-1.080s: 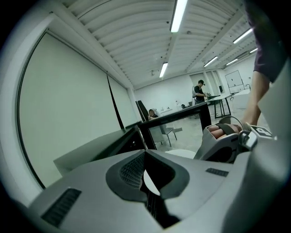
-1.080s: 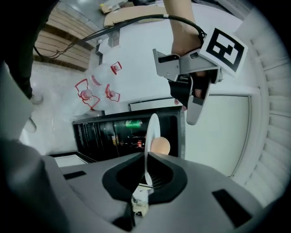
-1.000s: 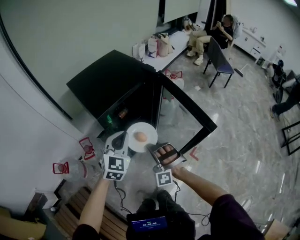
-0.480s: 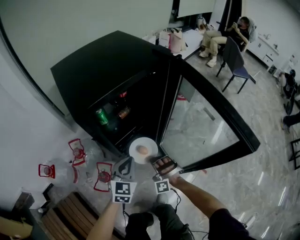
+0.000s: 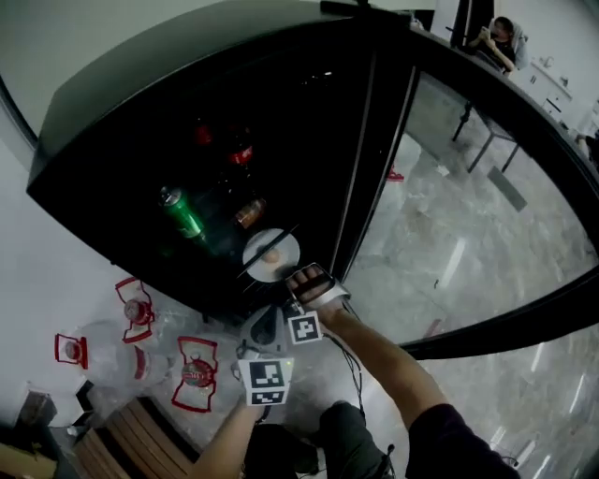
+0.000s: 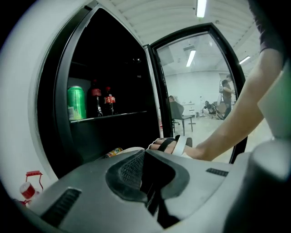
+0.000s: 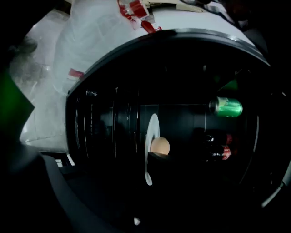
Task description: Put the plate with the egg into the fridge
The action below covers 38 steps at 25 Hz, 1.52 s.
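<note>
One plate, level, egg uppermost, pinched by right tool; left tool closed.

Head view looks steeply down on the open fridge; both gripper views face its dark interior from close by.

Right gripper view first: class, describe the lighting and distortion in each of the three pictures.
Right gripper view: almost black; only the plate, egg and green can catch light. Head view: fisheye curves the fridge, its interior dim, the floor bright. Left gripper view: bright ceiling lights, the shelf in shadow, corners vignetted.
</note>
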### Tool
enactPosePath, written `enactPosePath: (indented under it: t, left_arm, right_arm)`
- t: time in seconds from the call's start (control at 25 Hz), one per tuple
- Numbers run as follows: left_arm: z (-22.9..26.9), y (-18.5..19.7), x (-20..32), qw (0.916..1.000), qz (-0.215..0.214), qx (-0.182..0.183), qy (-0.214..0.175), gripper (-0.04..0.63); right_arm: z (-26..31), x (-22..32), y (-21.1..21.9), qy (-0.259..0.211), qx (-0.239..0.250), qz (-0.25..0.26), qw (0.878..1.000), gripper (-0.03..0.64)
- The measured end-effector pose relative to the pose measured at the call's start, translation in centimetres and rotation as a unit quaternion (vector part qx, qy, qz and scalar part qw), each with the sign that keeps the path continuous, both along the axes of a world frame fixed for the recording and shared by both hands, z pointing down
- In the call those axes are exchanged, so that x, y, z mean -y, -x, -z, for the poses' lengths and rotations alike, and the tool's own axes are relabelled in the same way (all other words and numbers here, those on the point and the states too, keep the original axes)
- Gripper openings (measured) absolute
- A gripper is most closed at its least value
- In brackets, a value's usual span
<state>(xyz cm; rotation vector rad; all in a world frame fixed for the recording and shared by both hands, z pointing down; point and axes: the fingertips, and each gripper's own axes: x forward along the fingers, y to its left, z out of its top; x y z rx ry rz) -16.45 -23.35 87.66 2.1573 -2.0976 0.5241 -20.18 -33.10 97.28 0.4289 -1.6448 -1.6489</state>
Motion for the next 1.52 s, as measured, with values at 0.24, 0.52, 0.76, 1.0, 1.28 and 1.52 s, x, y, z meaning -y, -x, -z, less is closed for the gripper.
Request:
enactPosePath:
  t: [0.24, 0.52, 0.76, 1.0, 1.28, 1.52]
  left_arm:
    - [-4.3, 2.9, 3.5, 0.9989, 0.046, -0.008, 0.002, 0.008]
    - [-6.8, 3.4, 5.0, 0.998, 0.061, -0.015, 0.006, 0.008]
    - [-5.8, 3.9, 4.3, 0.9965, 0.078, -0.032, -0.001, 0.008]
    - [-4.4, 4.4, 3.4, 0.9942, 0.094, -0.051, -0.013, 0.008]
    - [-4.1, 4.6, 2.5, 0.9929, 0.103, -0.059, -0.008, 0.008]
    - [-1.9, 3.3, 1.1, 0.9946, 0.088, -0.055, -0.007, 0.008]
  right_arm:
    - [-3.0, 2.3, 3.4, 0.01, -0.006, 0.033, 0.999, 0.02]
    - [-5.1, 1.5, 5.1, 0.11, -0.009, 0.075, 0.991, 0.02]
    - [-4.9, 3.5, 4.7, 0.161, -0.117, 0.05, 0.979, 0.025]
    - [-4.7, 2.5, 3.7, 0.227, -0.158, 0.06, 0.959, 0.13]
    - [-4.1, 1.0, 2.8, 0.278, -0.118, 0.062, 0.951, 0.133]
    - [0.0, -2.2, -0.2, 0.427, 0.101, -0.014, 0.899, 0.133]
